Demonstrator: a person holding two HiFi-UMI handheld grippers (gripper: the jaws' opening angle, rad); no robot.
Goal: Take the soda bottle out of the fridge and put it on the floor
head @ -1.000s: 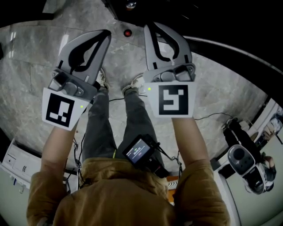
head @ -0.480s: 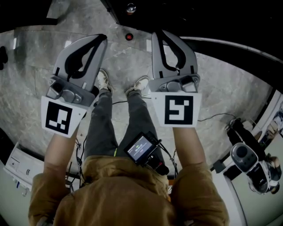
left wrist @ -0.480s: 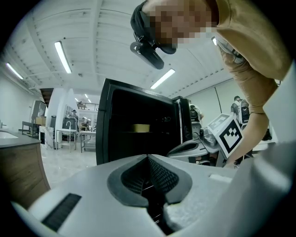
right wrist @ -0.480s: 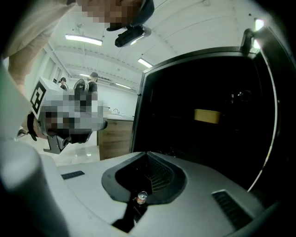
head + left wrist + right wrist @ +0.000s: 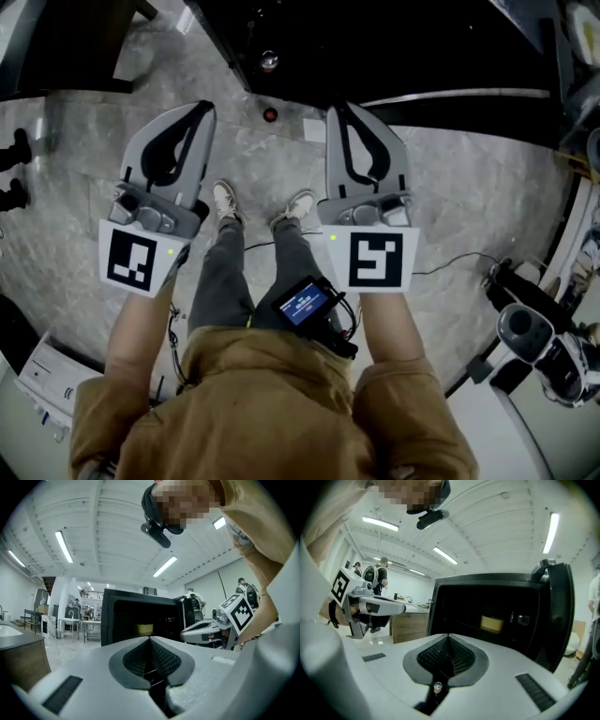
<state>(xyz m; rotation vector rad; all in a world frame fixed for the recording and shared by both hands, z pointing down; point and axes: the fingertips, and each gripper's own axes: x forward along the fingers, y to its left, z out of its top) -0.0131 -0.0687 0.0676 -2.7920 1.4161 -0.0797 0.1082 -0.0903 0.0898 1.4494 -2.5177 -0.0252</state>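
Head view, left claw [image 5: 202,107] and right claw [image 5: 336,109] both closed, empty, black fridge [image 5: 136,616] just ahead

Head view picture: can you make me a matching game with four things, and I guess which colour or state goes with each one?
Things:
1. left gripper
2. shoes
3. small screen
4. jacket

Colours or states:
A. brown
B. jaws together, nothing held
C. white, standing on the grey floor
D. glowing blue, at the person's waist

Right pairs: 1-B, 2-C, 3-D, 4-A.
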